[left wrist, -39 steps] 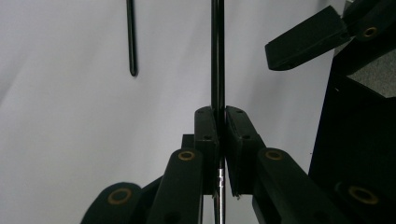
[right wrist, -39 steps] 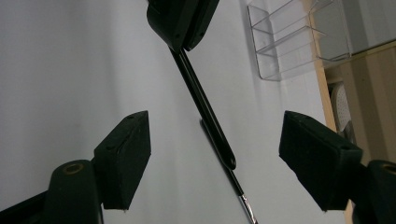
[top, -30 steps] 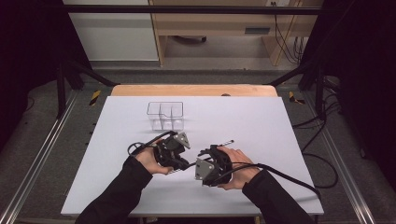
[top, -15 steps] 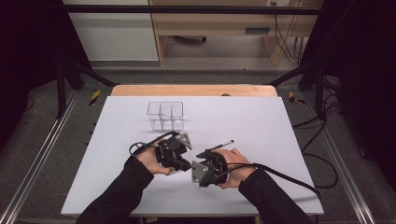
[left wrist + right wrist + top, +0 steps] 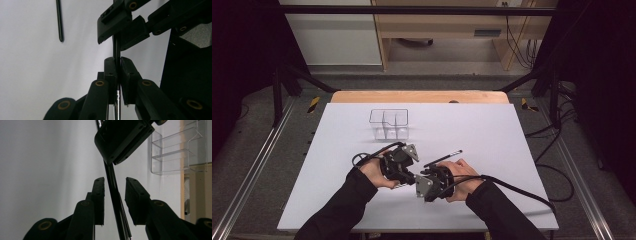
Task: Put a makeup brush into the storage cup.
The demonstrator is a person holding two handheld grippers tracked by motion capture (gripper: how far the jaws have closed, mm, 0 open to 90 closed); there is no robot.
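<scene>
Lying between the two grippers near the front middle of the white table (image 5: 492, 130): one slim black pen (image 5: 116, 51), dark barrel with a short metal section, pinched by the left gripper (image 5: 117, 75) and running on toward the right gripper (image 5: 113, 200).

Left gripper, state: jaws closed on the pen, both pads pressed flat against the barrel in the left gripper view. Seen from above (image 5: 404, 165), it sits in the person's left hand (image 5: 374, 172), with the grey three-cornered plate on top.

Right gripper, state: jaws parted, the pen passing between the pads with a gap showing on each side in the right gripper view; the jaws have just been closing in on it, pads not yet pressing. Seen from above (image 5: 432, 182), it sits in the right hand (image 5: 462, 175), just beside the left gripper, its cable trailing off to the table's right edge.

Second item: another thin black pen (image 5: 443, 158), lying loose on the table just beyond the right hand, tilted, light tip pointing away from the person.

Third item: clear plastic holder (image 5: 389, 124) with divided compartments, standing upright farther back on the table, well apart from both hands.
</scene>
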